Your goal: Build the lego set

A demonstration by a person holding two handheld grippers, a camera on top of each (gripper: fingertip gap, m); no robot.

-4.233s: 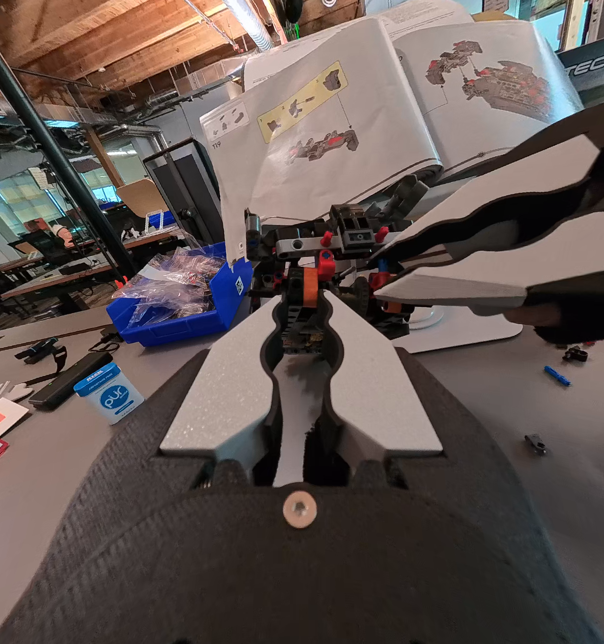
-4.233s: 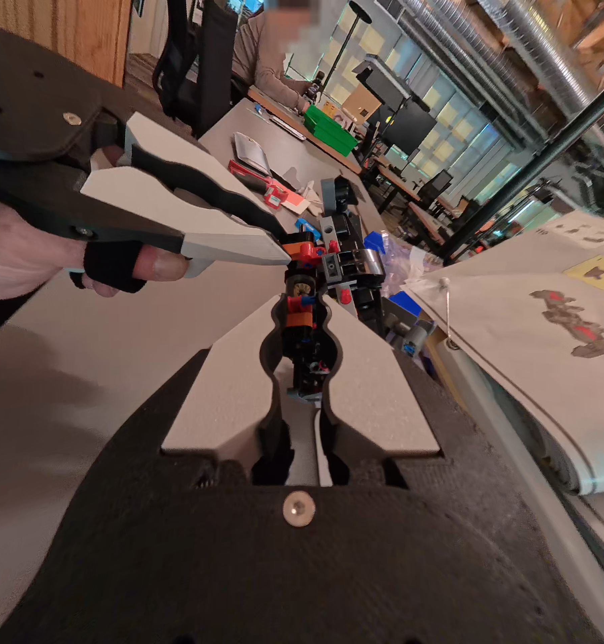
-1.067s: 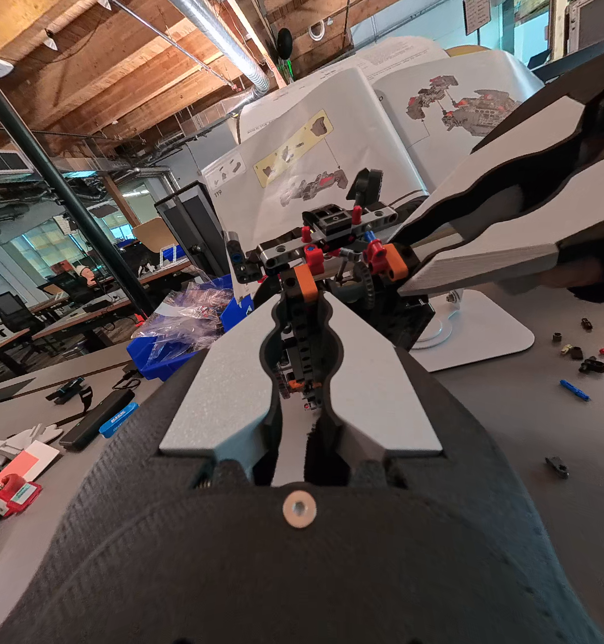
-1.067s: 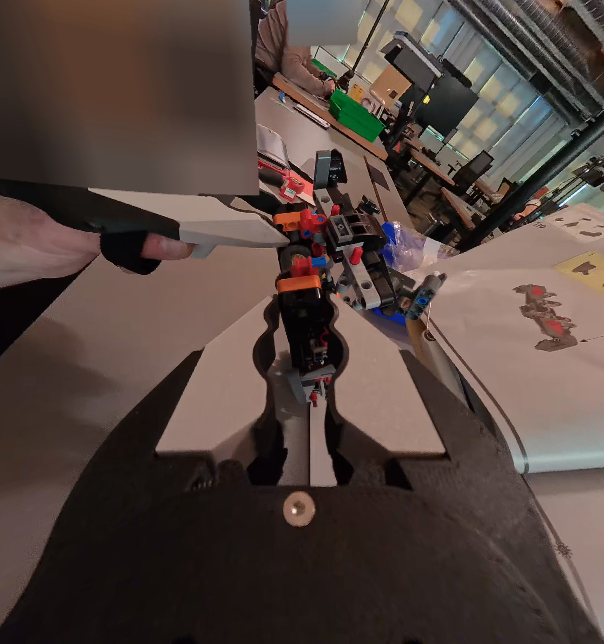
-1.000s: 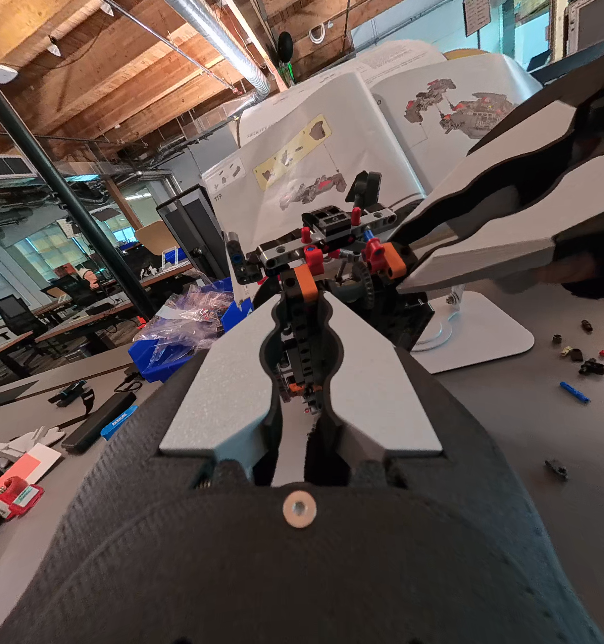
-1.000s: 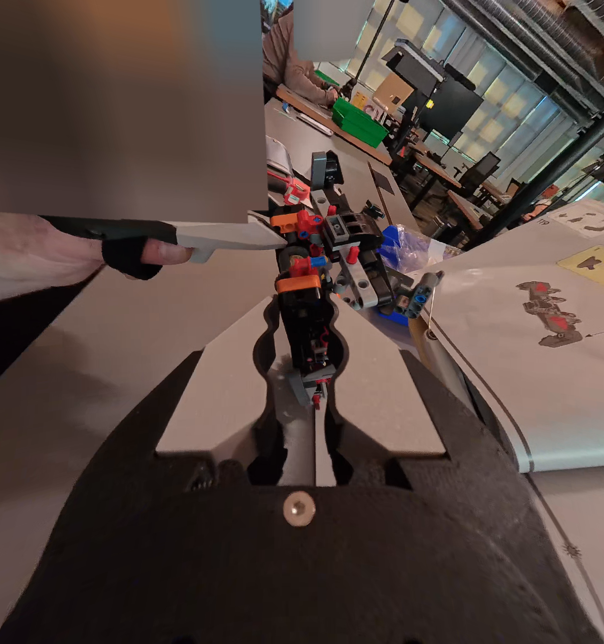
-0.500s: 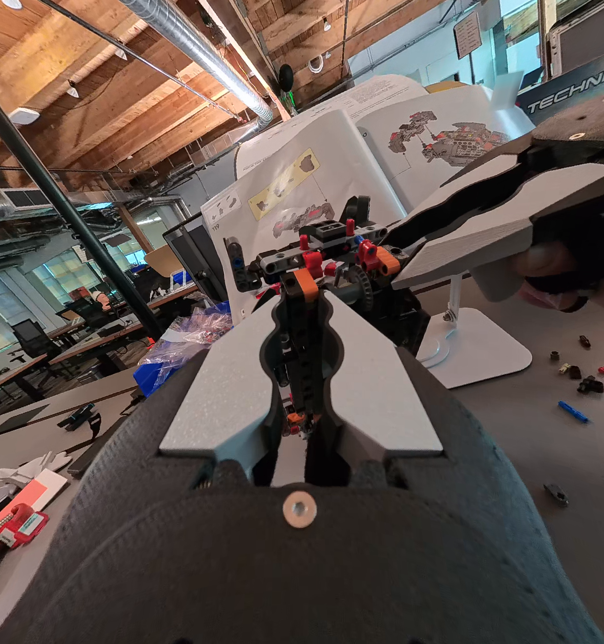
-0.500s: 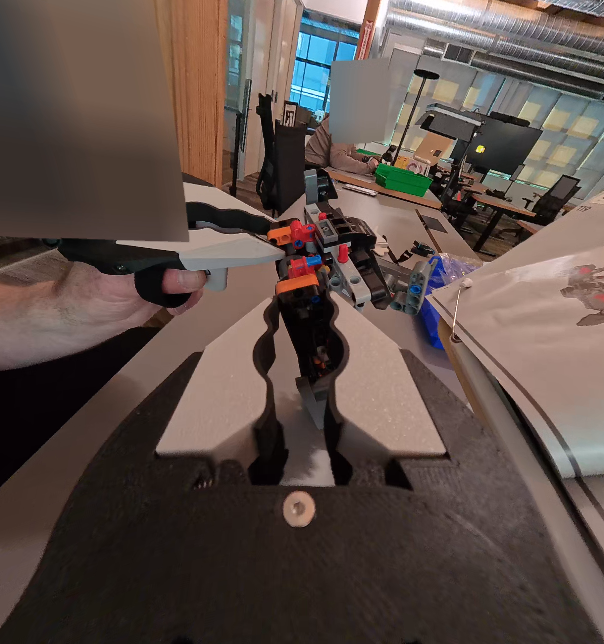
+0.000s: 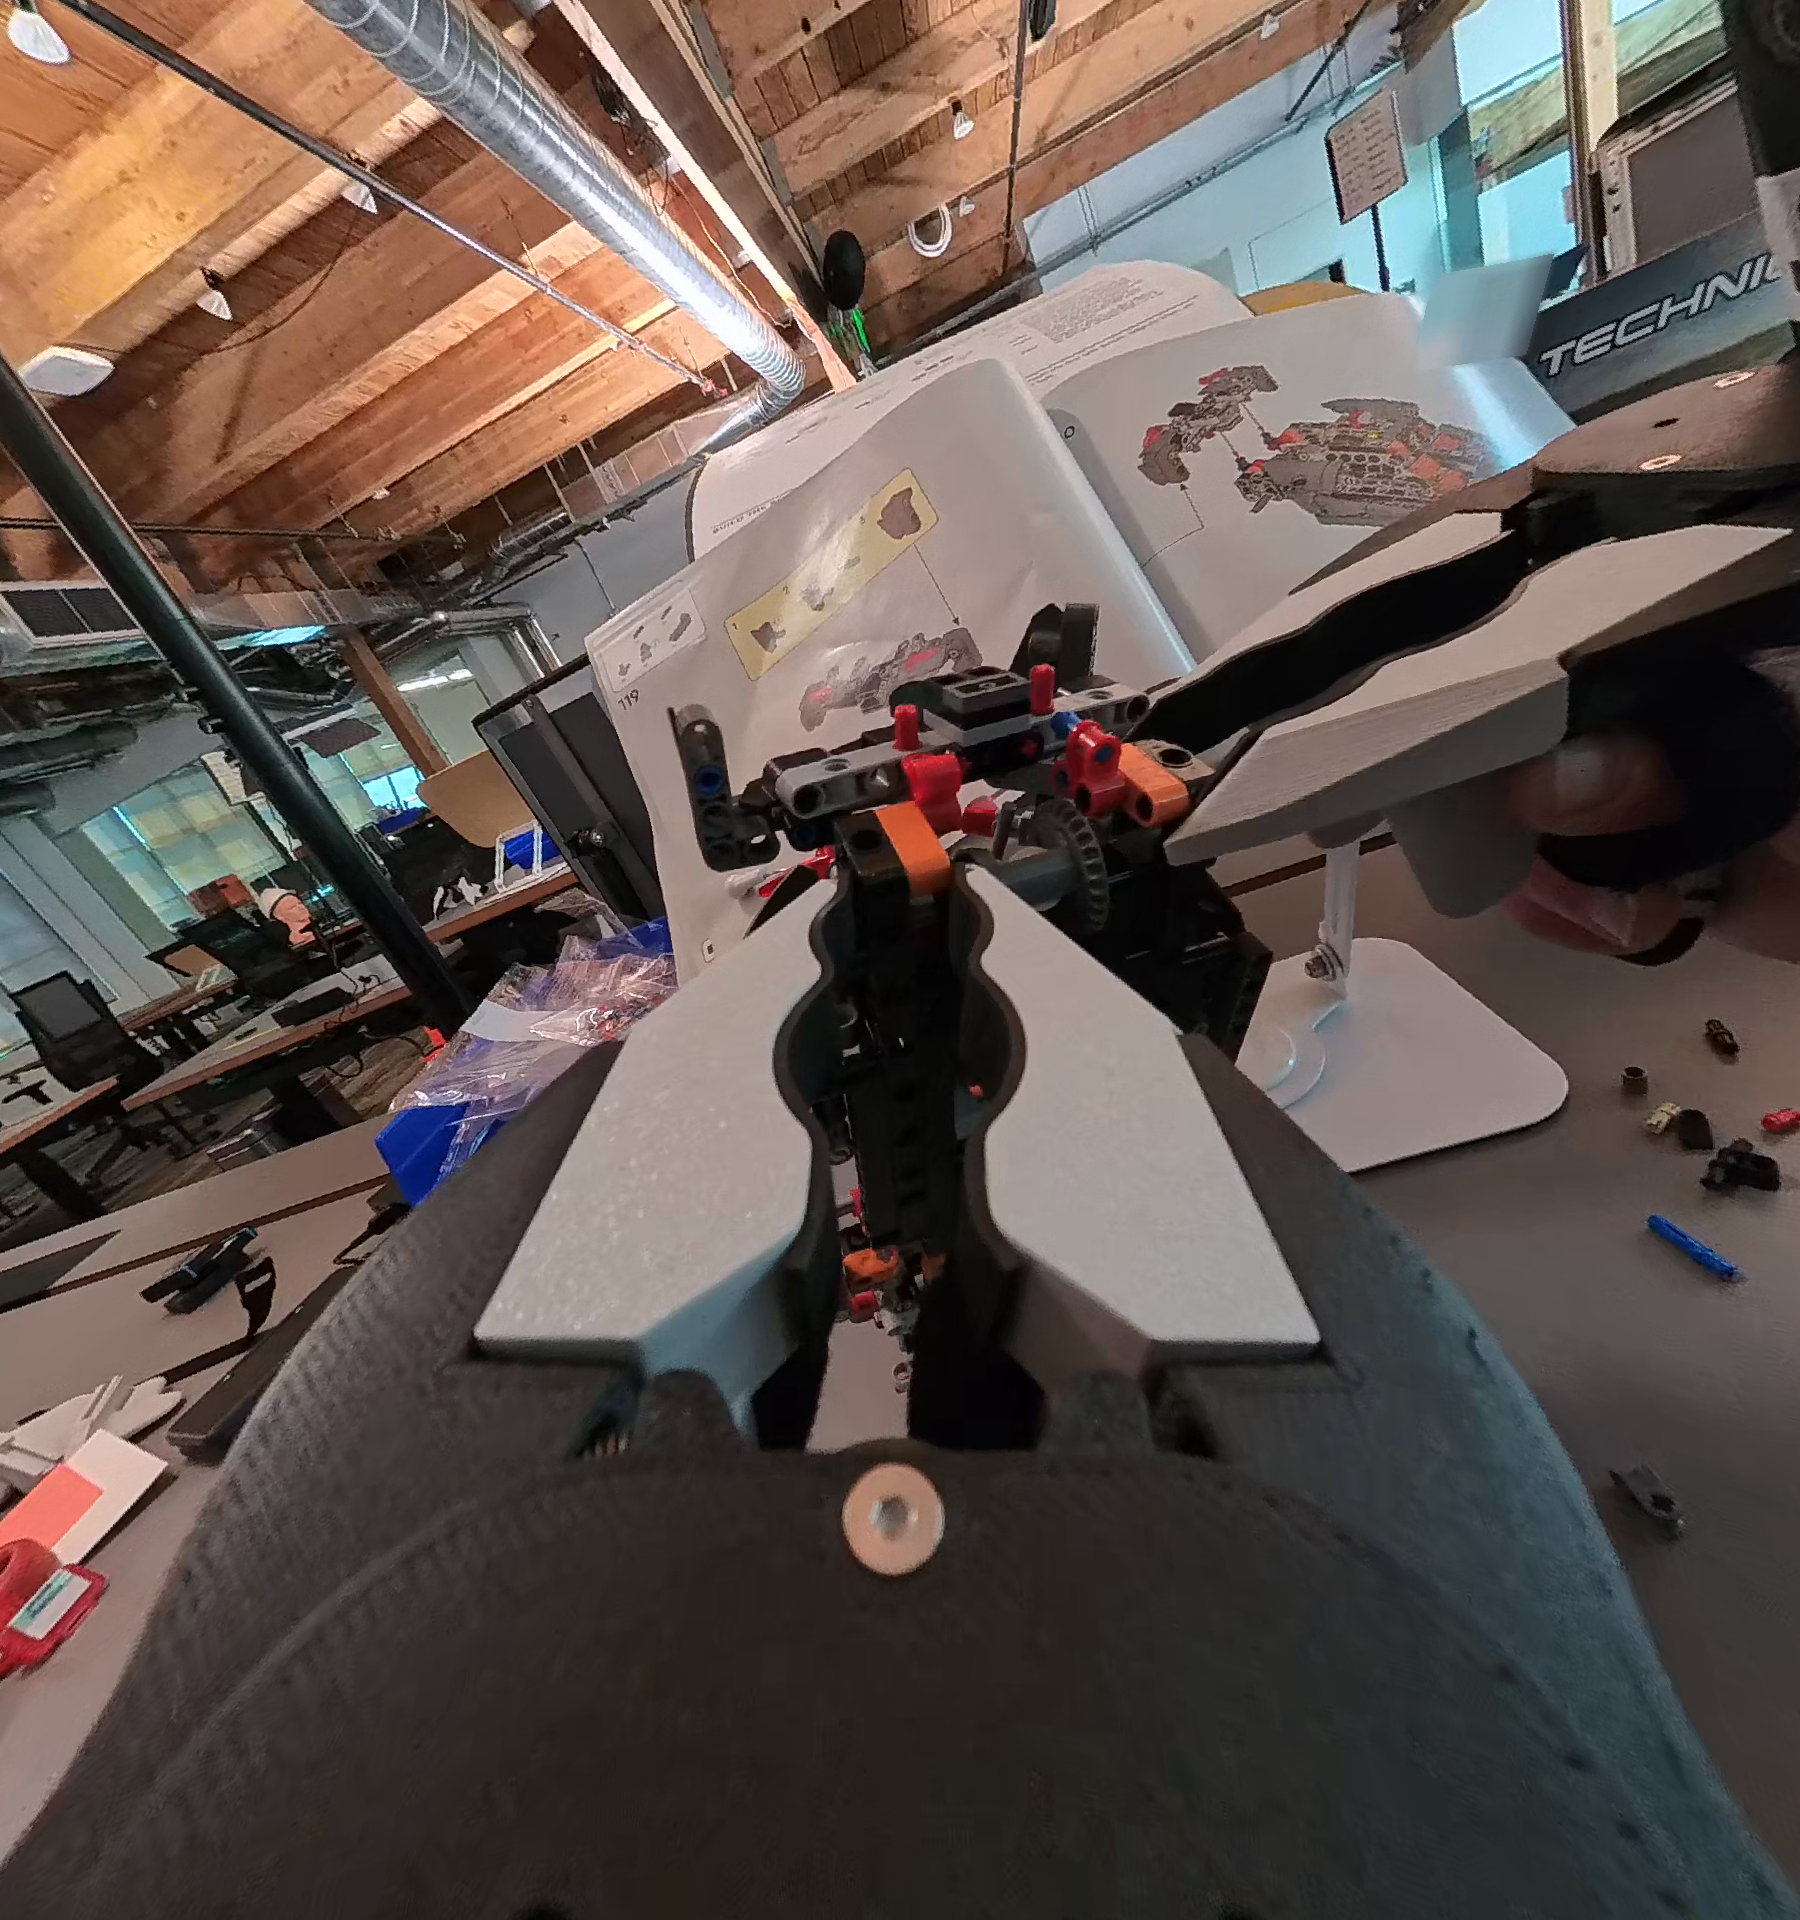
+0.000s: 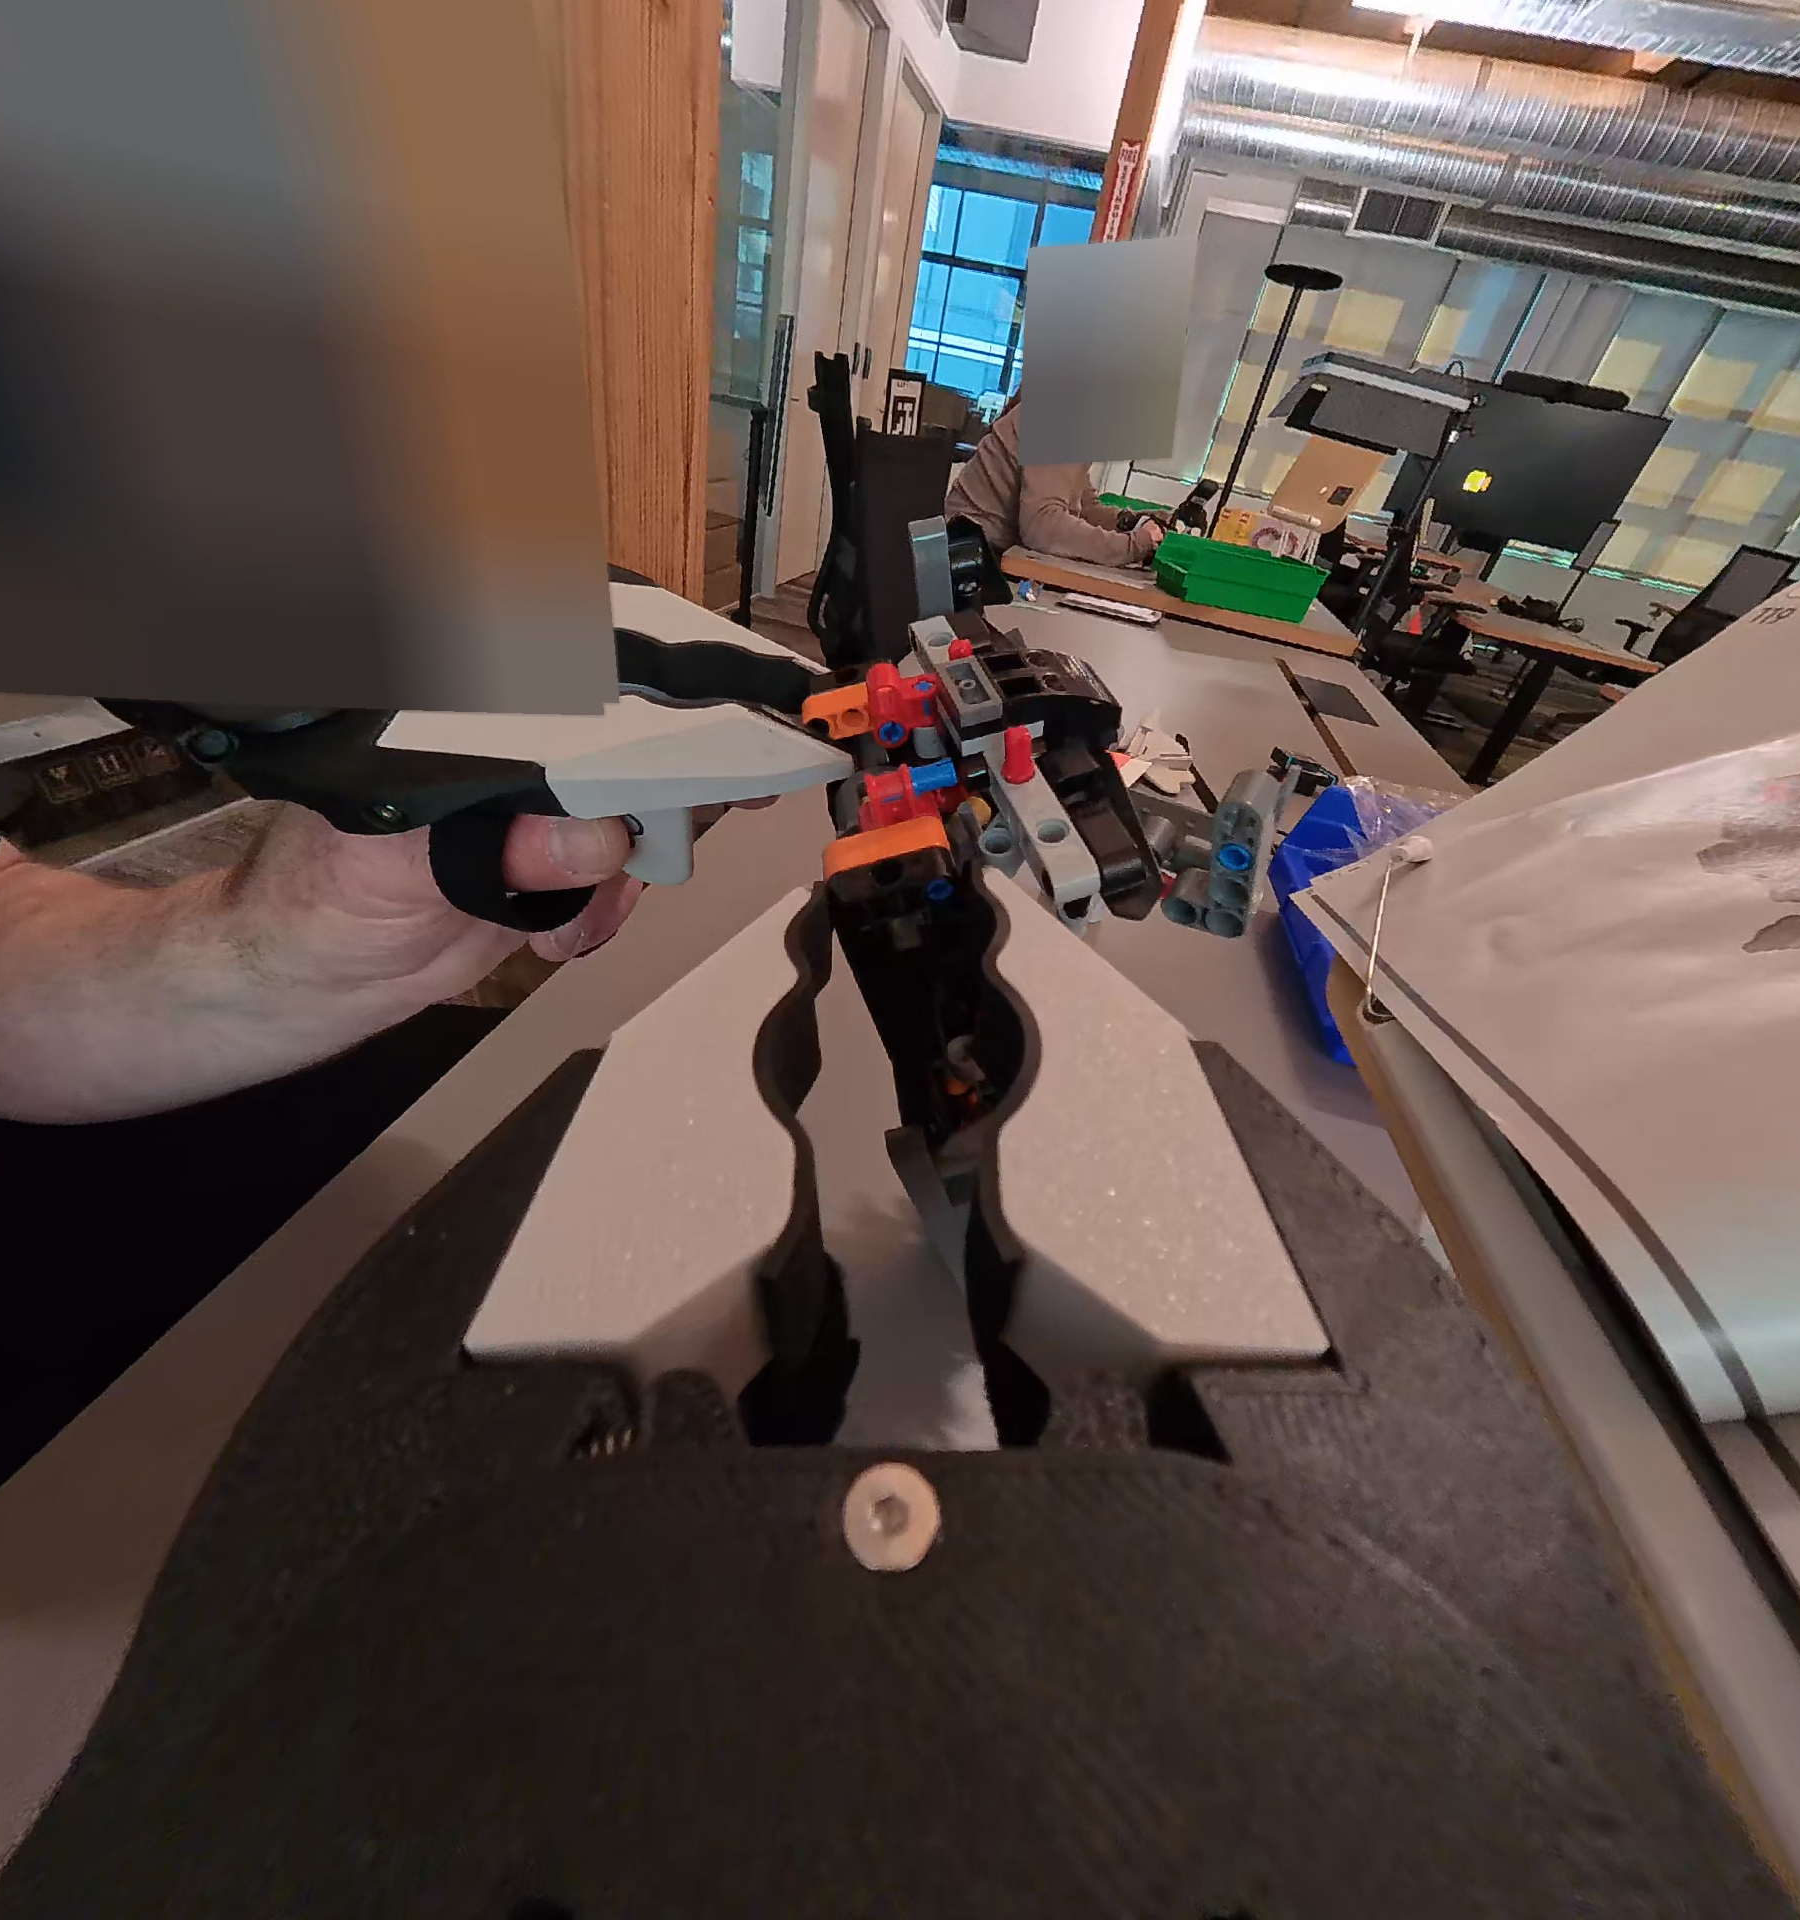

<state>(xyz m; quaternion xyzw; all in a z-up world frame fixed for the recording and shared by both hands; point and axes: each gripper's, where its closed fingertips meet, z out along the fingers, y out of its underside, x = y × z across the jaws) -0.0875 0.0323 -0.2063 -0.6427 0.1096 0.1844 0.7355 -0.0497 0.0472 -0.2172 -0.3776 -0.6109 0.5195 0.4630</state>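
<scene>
Grippers both clamp one Lego Technic model [image 9: 937, 790], lifted above the grey worktop [image 9: 1498, 1351]. Left gripper [image 9: 901, 904] pinches its black beam from below, and right gripper [image 10: 901, 904] grips the orange-capped end. Instruction booklet [image 9: 979, 540] stands open on its stand behind. Loose pins [image 9: 1696, 1127] lie near the worktop's right edge.

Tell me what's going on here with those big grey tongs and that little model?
A person is building a lego model with handheld tongs instead of bare fingers. The left tongs and the right tongs are both shut on the model, holding it above the grey table. An open instruction booklet stands on a white stand just behind, and a few loose small pieces lie on the table to the right.
</scene>
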